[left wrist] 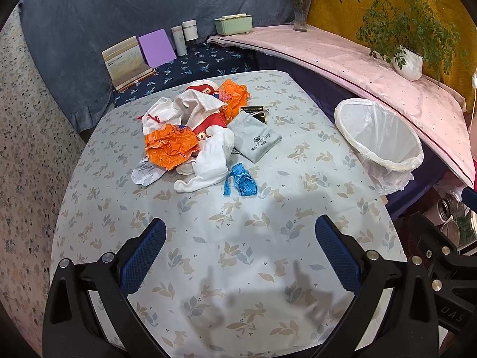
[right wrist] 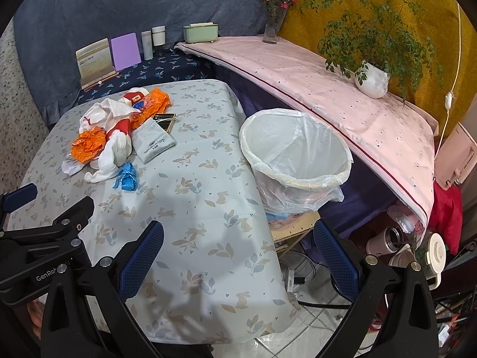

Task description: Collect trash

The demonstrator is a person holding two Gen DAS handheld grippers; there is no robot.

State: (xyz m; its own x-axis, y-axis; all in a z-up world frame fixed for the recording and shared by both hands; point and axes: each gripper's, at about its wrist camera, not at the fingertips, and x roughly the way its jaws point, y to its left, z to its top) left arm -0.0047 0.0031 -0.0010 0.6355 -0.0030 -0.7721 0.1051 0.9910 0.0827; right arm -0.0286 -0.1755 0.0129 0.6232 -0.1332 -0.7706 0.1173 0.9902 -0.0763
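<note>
So the near half of the worktop is just bare bunny-print cloth, plenty of room to move around, and both tools hover over that stretch: left tool spread wide with nothing between its blue pads, right tool same deal, wide apart and holding nothing, hanging out over the worktop's right edge with floor and cables below. All the trash sits in one heap toward the far left: crumpled orange wrapper, white tissue wads, a red and white paper cup half buried, and a blue scrap lying just beside the heap on the near side. A grey drawstring pouch touches the pile, partly covering a dark card. The bin stands off the right edge, lined with a clear bag, and looks empty from what I can see inside. What the bin stands on is mostly hidden. The print on the slip of paper under the heap is too small to read.
</note>
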